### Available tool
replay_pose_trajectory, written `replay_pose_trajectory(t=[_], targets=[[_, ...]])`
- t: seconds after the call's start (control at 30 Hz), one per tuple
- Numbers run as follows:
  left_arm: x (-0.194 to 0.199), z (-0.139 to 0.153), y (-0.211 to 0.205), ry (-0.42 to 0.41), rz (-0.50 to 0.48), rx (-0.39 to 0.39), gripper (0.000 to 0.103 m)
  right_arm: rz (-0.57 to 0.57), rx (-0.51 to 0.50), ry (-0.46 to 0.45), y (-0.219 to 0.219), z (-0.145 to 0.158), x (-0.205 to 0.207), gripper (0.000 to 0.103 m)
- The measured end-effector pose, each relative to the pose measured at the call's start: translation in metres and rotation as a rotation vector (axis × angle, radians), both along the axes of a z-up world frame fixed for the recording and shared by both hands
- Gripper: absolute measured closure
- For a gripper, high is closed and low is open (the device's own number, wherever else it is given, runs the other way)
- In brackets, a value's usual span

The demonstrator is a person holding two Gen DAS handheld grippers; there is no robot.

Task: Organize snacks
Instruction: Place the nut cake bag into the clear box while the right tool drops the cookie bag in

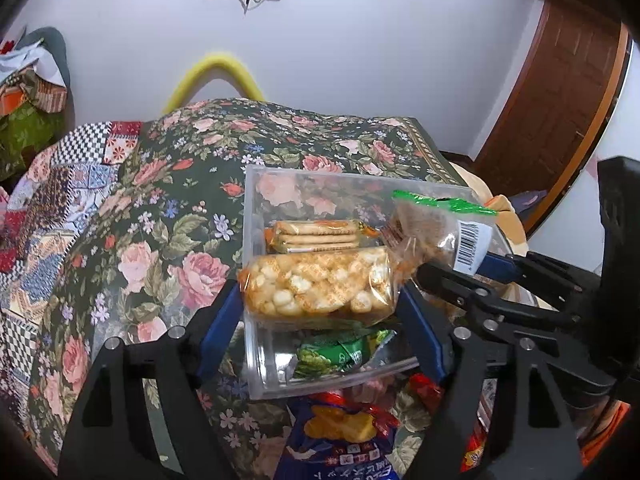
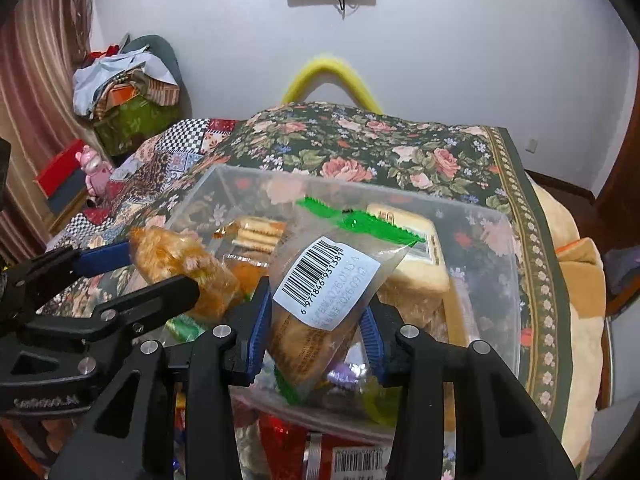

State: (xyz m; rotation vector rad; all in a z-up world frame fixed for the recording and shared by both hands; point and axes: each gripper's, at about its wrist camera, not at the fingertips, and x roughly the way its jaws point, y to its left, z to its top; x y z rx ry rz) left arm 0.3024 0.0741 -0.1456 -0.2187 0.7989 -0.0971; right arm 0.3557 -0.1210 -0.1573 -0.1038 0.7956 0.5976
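A clear plastic box stands on the flowered cloth. My left gripper hovers over its near side, pads touching both ends of a puffed rice cracker pack. My right gripper is shut on a clear bag with a green top strip and barcode label, held over the box's right part. Inside lie a biscuit pack, a green packet and a pale cake pack.
A blue snack bag and red packets lie in front of the box. Flowered cloth spreads left and behind. A yellow curved bar and a wall stand behind, a wooden door at the right, a pile of clothes at the far left.
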Motion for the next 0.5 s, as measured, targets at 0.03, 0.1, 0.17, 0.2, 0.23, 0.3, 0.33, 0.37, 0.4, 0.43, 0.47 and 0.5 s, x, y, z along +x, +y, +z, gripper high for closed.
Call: replay_pose_trajectory(t=[0.03,0.1,0.17,0.2,0.23,0.3,0.33,0.37,0.4,0.43,0.47,0.5], targets=[[-0.001,0.000,0.000,0.001,0.001,-0.003,0.025,0.000,0.004,0.006,-0.001,0.000,0.000,0.063],[-0.004,0.001,-0.001,0.000,-0.002,-0.003,0.024,-0.006,0.023,0.030,-0.007,0.000,-0.002,0.058],[-0.008,0.001,-0.003,0.002,-0.012,-0.001,0.022,-0.011,0.032,0.042,-0.012,0.000,-0.004,0.053],[-0.011,0.002,-0.004,-0.001,-0.017,0.000,0.022,-0.016,0.033,0.041,-0.015,0.002,-0.006,0.053],[-0.014,0.004,-0.004,-0.003,-0.021,0.002,0.022,-0.016,0.030,0.039,-0.017,0.002,-0.009,0.053],[-0.019,0.008,-0.004,-0.009,-0.023,0.004,0.021,-0.017,0.027,0.034,-0.024,0.005,-0.014,0.053],[-0.023,0.011,-0.003,-0.013,-0.023,0.003,0.020,-0.019,0.027,0.033,-0.026,0.006,-0.016,0.052],[-0.026,0.013,-0.003,-0.016,-0.022,0.002,0.018,-0.021,0.030,0.030,-0.031,0.008,-0.020,0.051],[-0.028,0.015,-0.002,-0.017,-0.021,0.000,0.018,-0.024,0.034,0.028,-0.034,0.010,-0.023,0.050],[-0.032,0.017,-0.001,-0.019,-0.020,0.000,0.017,-0.028,0.038,0.024,-0.037,0.012,-0.025,0.049],[-0.036,0.019,-0.001,-0.020,-0.020,0.001,0.017,-0.032,0.041,0.022,-0.039,0.013,-0.027,0.047],[-0.038,0.020,0.000,-0.021,-0.020,0.002,0.016,-0.037,0.048,0.018,-0.044,0.015,-0.031,0.045]])
